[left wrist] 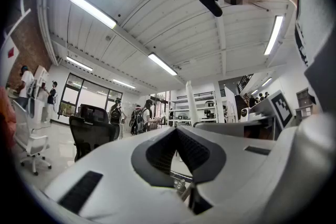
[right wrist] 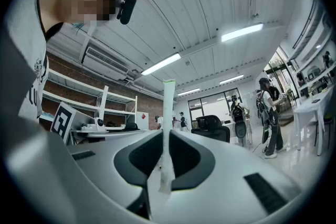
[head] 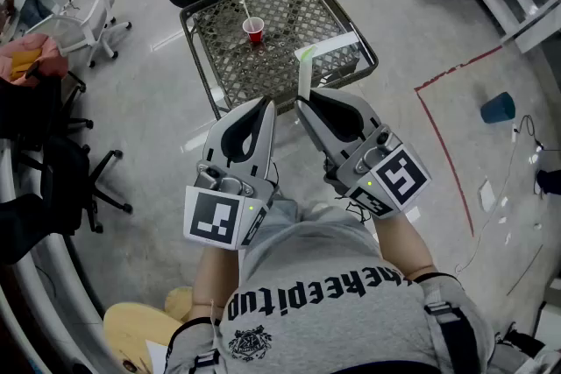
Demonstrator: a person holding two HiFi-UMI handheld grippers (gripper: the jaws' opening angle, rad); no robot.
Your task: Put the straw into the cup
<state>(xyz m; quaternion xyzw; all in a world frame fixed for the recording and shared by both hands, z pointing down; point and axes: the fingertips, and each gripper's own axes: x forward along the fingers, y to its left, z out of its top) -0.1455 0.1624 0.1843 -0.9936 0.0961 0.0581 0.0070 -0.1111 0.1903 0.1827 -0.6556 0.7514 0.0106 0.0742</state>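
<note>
- Straw (right wrist: pixel 168 113), white with a green tip, stands upright between the jaws of the right gripper (right wrist: pixel 164 132), which are closed on its lower part. In the head view the straw (head: pixel 304 76) sticks up in front of the person's body, well apart from the cup.
- Left gripper (head: pixel 266 107) sits just beside the right one. Its jaws are together with nothing between them.
- Risk: the straw is thin and light and is gripped low, so its free end may wobble and hit the cup's rim instead of going inside.
- Risk: the cup looks small and light, and a sideways push from the straw or a jaw would probably tip it over on the open mesh.
- Risk: a hard squeeze may crush or kink the straw, and a loose grip may let it slide down.
- Red cup (head: pixel 253 30) stands upright on the metal mesh table (head: pixel 289 4) and already holds one thin straw (head: pixel 244 4) leaning to one side.
- White strip (head: pixel 337 44) lies flat on the mesh near the cup. I cannot tell what it is.
- Blue bucket (head: pixel 498 107) stands on the floor, far from the table. Its contents cannot be made out.
</note>
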